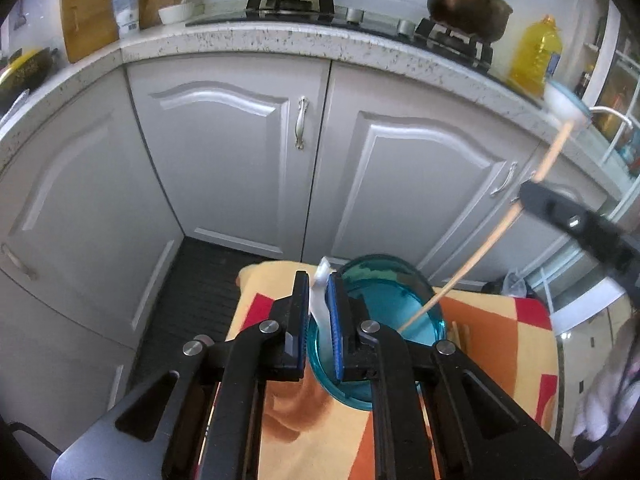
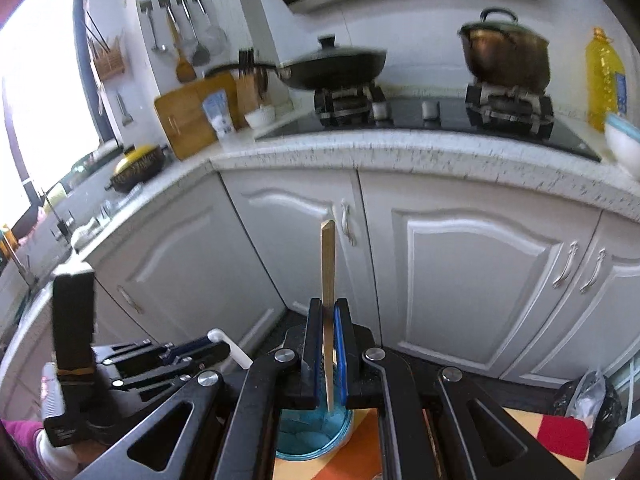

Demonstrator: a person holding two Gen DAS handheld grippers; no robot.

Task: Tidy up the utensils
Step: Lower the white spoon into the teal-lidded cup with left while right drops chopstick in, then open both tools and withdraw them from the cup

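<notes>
The left gripper [image 1: 318, 320] is clamped on a white plastic spoon [image 1: 322, 300], its blue pads pressing the handle from both sides while the spoon's end pokes up past the fingertips. Just behind and below the jaws sits a teal glass bowl [image 1: 400, 300], resting on a tablecloth [image 1: 500, 340] patterned in orange, yellow and red.

The right gripper [image 2: 329, 320] is closed on a single wooden chopstick [image 2: 328, 264], which stands nearly upright between the pads, its squared top above the fingers and its thin tip hanging below them over the teal glass bowl [image 2: 312, 436]. From the left wrist view that same chopstick [image 1: 472, 260] runs as a long diagonal, its lower tip over the bowl's interior and its upper end high at the right; whether the tip touches the glass cannot be told. From the right wrist view the left gripper [image 2: 224, 354] is at the lower left, with the spoon's white handle showing beside it.

Beyond the table stand grey cabinet doors [image 1: 224, 168] under a speckled countertop [image 1: 320, 40]. On the hob sit a black wok [image 2: 332, 66] and a lidded pot [image 2: 504, 52]. A yellow oil bottle [image 2: 604, 76] stands at the right, a wooden cutting board [image 2: 188, 120] leans at the left, and ladles hang on the wall [image 2: 180, 40].
</notes>
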